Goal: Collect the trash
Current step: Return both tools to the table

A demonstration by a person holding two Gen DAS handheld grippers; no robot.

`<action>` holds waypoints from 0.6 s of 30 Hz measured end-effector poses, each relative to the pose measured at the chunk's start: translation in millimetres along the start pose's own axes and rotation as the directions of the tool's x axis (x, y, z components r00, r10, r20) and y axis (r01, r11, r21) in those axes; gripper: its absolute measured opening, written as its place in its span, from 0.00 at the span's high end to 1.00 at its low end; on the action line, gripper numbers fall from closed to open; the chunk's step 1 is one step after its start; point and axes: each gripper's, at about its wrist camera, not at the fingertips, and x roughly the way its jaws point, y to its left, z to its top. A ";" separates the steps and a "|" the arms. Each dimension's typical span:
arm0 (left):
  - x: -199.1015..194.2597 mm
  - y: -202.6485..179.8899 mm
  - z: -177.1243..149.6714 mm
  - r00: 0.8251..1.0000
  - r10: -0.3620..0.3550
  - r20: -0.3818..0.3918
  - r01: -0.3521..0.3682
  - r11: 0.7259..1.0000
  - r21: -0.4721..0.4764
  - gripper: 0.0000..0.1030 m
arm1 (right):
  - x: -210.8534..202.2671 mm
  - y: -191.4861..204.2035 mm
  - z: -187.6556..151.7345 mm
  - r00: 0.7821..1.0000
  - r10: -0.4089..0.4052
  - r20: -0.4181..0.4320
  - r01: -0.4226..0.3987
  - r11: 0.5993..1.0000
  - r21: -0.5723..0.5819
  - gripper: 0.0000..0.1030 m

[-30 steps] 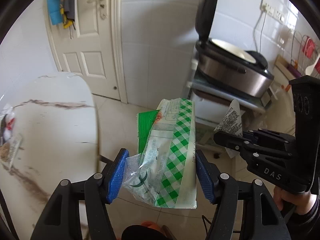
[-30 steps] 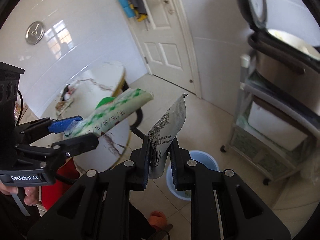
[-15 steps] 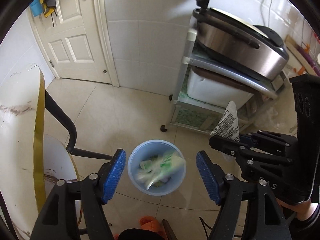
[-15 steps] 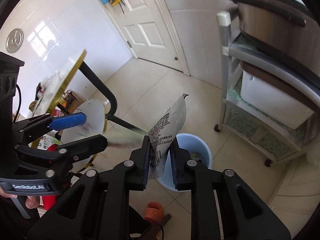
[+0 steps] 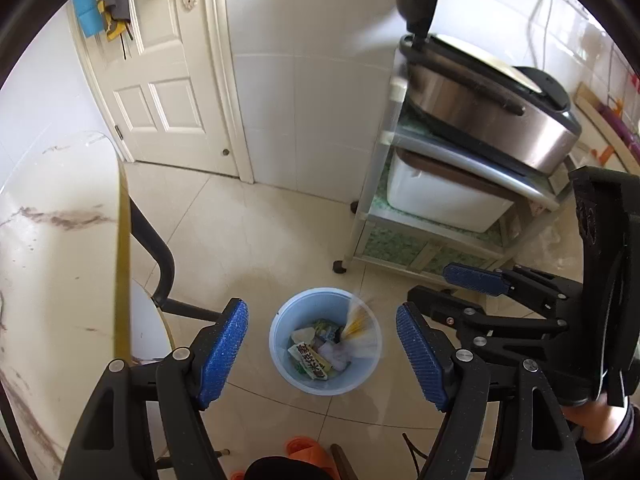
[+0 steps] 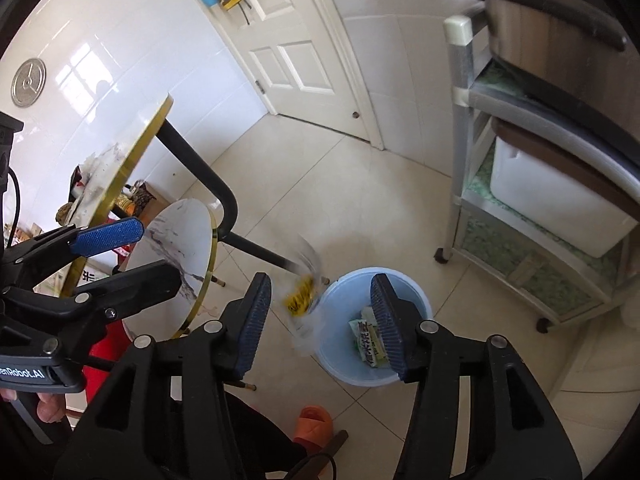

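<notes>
A light blue bin (image 5: pixel 320 386) stands on the tiled floor below both grippers, with several wrappers inside. Among them lies the green-checked packet (image 5: pixel 310 362). My left gripper (image 5: pixel 322 354) hangs open above the bin with nothing between its blue pads (image 5: pixel 224 352). My right gripper (image 6: pixel 320 320) has its jaws opening. A printed wrapper (image 6: pixel 304 288) falls between them as a blur, touching neither pad. In the left wrist view that wrapper (image 5: pixel 356 320) is at the bin's right rim. Each gripper shows in the other's view: right gripper (image 5: pixel 444 286), left gripper (image 6: pixel 136 254).
A round marble table (image 5: pixel 60 240) with a gold edge and a black leg (image 6: pixel 208 192) stands to the left. A steel rack (image 5: pixel 440 216) holding a cooker and a white box is at the right. An orange slipper (image 6: pixel 312 424) lies near the bin, with a white door (image 5: pixel 160 80) behind.
The left gripper let go of the green-checked packet, which dropped into the bin. The right gripper opened and its printed wrapper is falling. Both grippers moved over the bin.
</notes>
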 end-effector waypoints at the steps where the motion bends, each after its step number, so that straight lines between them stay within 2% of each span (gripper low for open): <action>1: -8.1 0.0 -1.8 1.000 -0.002 0.011 0.002 1.000 -0.002 0.30 | -5.2 1.6 -0.1 1.000 -0.007 0.007 0.007 1.000 -0.001 0.51; 6: -54.5 3.2 -17.7 0.997 -0.002 0.076 0.002 1.000 -0.001 0.29 | -35.1 15.9 -0.9 0.998 -0.025 0.056 0.025 1.000 -0.011 0.48; 9: -89.6 9.0 -32.7 0.991 0.008 0.134 -0.007 1.000 -0.011 0.23 | -54.2 34.1 -1.8 0.996 -0.021 0.087 0.024 0.999 -0.037 0.47; 13: -137.9 26.6 -60.2 0.979 0.042 0.202 -0.036 0.999 -0.037 0.20 | -79.5 71.3 -2.9 0.990 0.019 0.141 -0.004 0.994 -0.108 0.42; 18: -184.5 60.0 -95.6 0.960 0.108 0.257 -0.085 0.991 -0.099 0.13 | -95.5 125.6 -3.1 0.982 0.064 0.176 -0.028 0.980 -0.199 0.40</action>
